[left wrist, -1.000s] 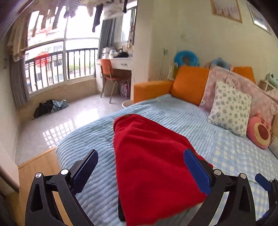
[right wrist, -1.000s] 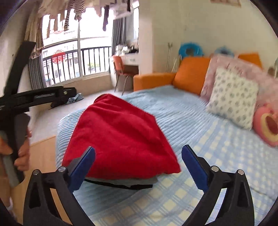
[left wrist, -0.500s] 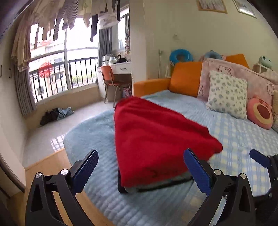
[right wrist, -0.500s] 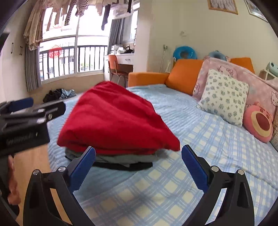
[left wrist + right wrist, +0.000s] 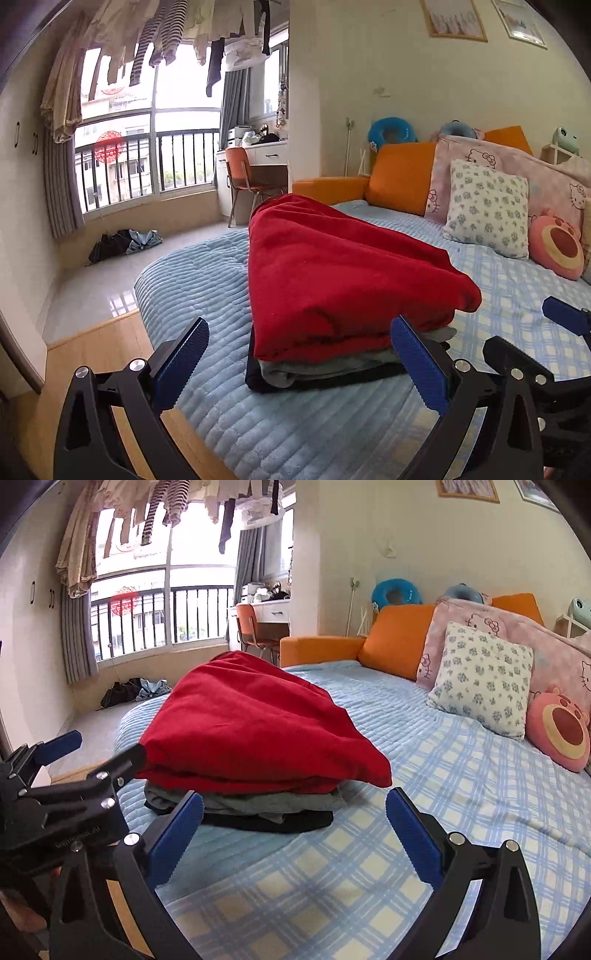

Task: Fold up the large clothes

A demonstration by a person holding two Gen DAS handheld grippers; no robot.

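Observation:
A folded red garment (image 5: 332, 273) lies on top of a stack with a grey garment (image 5: 332, 363) and a black one (image 5: 325, 380) under it, near the foot of the bed. The stack also shows in the right wrist view (image 5: 255, 734). My left gripper (image 5: 299, 362) is open and empty, held low just in front of the stack. My right gripper (image 5: 295, 834) is open and empty, in front of the stack's right side. The right gripper shows at the right edge of the left wrist view (image 5: 561, 321); the left gripper shows at the left of the right wrist view (image 5: 62, 786).
The bed (image 5: 424, 812) has a blue checked and ribbed cover. Pillows (image 5: 484, 679) and a round plush (image 5: 557, 734) lie at its head. Orange cushions (image 5: 399, 173), a desk chair (image 5: 243, 177), clothes on the floor (image 5: 122, 243) and a balcony window are beyond.
Both grippers have pulled back and dropped lower from the stack. The red garment now lies flat on top, seen from the side.

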